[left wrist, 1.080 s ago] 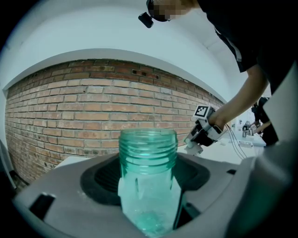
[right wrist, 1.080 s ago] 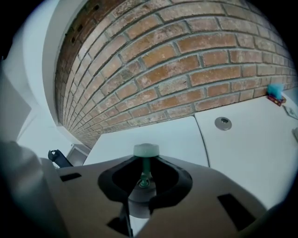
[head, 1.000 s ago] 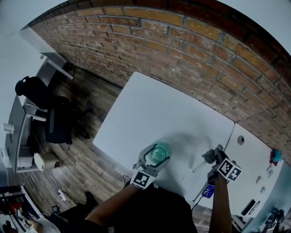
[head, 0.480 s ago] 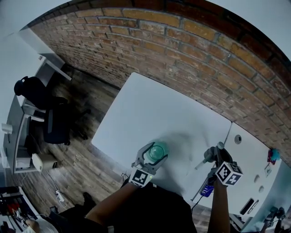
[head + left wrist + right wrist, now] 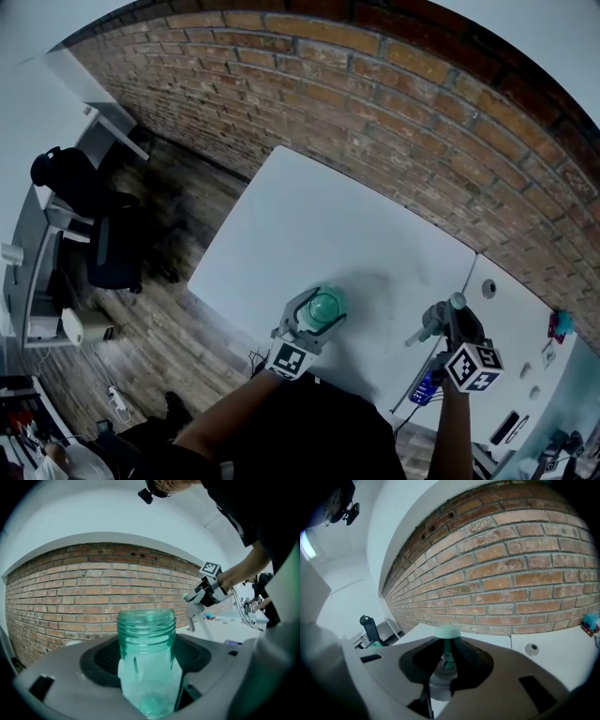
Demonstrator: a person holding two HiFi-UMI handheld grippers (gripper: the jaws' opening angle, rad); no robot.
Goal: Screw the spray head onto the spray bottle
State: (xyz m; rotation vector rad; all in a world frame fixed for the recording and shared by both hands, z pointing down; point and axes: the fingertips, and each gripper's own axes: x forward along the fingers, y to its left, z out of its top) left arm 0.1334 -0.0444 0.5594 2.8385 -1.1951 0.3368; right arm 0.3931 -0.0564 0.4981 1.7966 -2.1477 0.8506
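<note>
In the head view, above the white table (image 5: 309,225), the left gripper (image 5: 317,315) clasps the green spray bottle (image 5: 326,306) between its jaws. The right gripper (image 5: 448,319), well apart, carries the spray head (image 5: 433,324).
In the left gripper view, the 2 jaws press on the upright bottle (image 5: 147,663), its threaded neck uncapped.
In the right gripper view, narrow-set jaws pinch the spray head (image 5: 446,660), its green top just past their tips.

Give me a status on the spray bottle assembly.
Done: both parts are gripped. In hand: the left gripper clamps the green bottle upright, its threaded neck bare; the right gripper holds the spray head off to the side, apart from the bottle. Left: bring the head over the neck and screw it on.
</note>
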